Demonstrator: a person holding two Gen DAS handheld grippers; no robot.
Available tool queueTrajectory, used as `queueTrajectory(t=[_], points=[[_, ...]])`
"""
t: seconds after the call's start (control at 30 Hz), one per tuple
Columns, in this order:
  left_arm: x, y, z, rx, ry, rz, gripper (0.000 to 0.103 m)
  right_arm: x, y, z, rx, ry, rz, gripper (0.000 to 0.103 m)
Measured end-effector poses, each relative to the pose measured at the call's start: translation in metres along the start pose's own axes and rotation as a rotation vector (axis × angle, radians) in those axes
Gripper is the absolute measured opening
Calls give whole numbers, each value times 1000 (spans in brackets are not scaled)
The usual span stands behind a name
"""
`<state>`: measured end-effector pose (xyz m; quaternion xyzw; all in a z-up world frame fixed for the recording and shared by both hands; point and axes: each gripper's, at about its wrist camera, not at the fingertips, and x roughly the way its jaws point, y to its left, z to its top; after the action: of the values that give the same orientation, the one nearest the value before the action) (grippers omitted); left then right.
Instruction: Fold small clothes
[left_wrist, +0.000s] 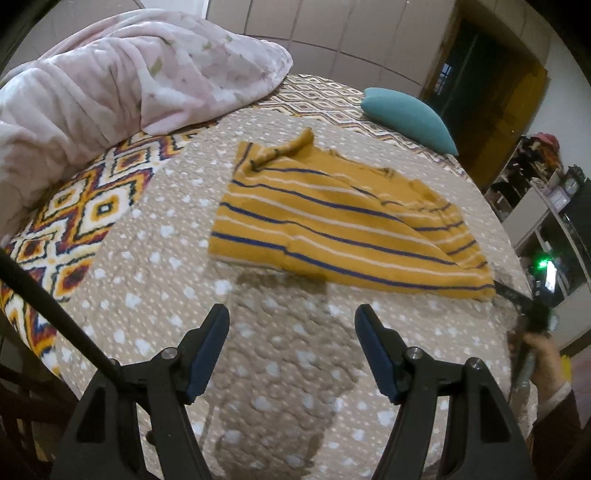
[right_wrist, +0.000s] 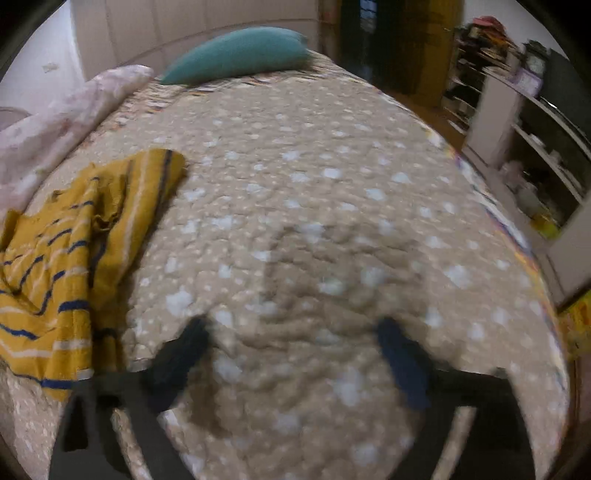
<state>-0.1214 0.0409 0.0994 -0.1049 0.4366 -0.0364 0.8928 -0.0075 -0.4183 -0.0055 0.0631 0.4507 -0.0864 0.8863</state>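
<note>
Bedspread (left_wrist: 155, 258) under both grippers' wide-spread, empty fingers (left_wrist: 210, 332); striped shirt (left_wrist: 332, 236) beyond.

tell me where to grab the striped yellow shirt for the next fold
Probably the near left hem corner of the striped yellow shirt, taken by the open left gripper coming from the near side, low over the quilt. That edge lies flat and free, facing the gripper; the far side is already bunched and doubled over.
</note>
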Motion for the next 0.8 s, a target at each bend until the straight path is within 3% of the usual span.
queueTrajectory(t=[0.37, 0.8], points=[[-21, -9, -6, 62, -44, 50, 70, -1, 8, -4, -22, -29, -30, 103], [-42, -29, -1, 88, -86, 47, 70, -1, 8, -4, -19, -30, -27, 103]])
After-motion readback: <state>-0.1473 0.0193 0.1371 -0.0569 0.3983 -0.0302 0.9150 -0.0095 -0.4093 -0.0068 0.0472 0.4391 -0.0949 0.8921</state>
